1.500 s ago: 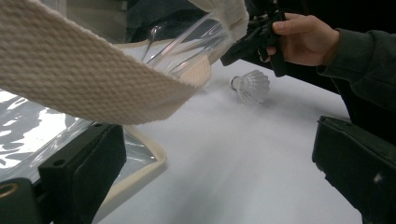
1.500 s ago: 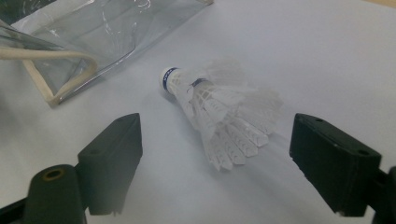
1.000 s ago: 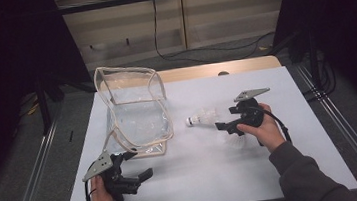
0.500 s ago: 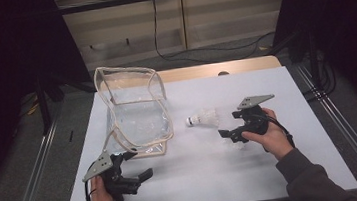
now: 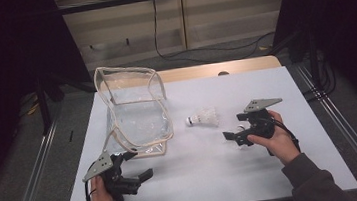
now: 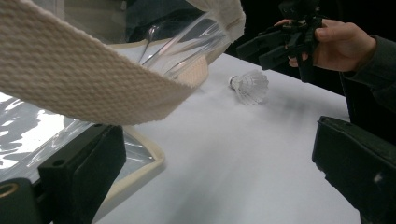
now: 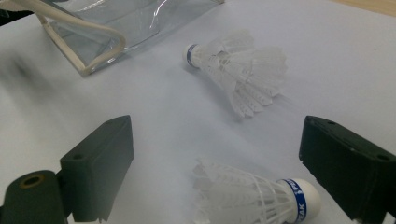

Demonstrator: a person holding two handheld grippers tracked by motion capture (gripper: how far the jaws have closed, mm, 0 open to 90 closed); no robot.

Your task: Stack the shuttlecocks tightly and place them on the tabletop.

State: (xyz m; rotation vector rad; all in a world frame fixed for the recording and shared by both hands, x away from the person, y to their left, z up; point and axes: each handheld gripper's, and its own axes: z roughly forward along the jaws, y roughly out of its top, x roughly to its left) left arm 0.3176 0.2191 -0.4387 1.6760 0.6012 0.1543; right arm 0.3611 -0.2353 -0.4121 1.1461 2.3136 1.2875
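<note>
White table surface [image 5: 284, 170], carrying the items below.

Item: clear plastic pouch [image 5: 138, 120] with cream woven edging, lying at the table's left half, its open rim standing up toward the far edge. In the left gripper view the woven edging [image 6: 84, 79] crosses close above the jaws.

Item: white shuttlecock [image 5: 203, 119], on its side near the table's middle, just right of the pouch and apart from it; cork end toward the pouch. Blue band at the cork visible in the right gripper view [image 7: 233, 63].

Item: second shuttlecock [image 7: 254, 196], white with a blue printed band, on its side on the table, lying between the right gripper's jaws without either jaw touching it. From the high view it is mostly hidden beneath that gripper.

Item: right gripper [image 5: 238, 137], held in the right hand [image 5: 276, 138] low over the table's right half. Jaws spread wide, released, gripping nothing.

Item: left gripper [image 5: 138, 166], held in the left hand [image 5: 101, 196] at the near left corner, just short of the pouch's near edge. Jaws spread wide, released, empty; the left jaw stands beside the pouch's lower edging.
</note>
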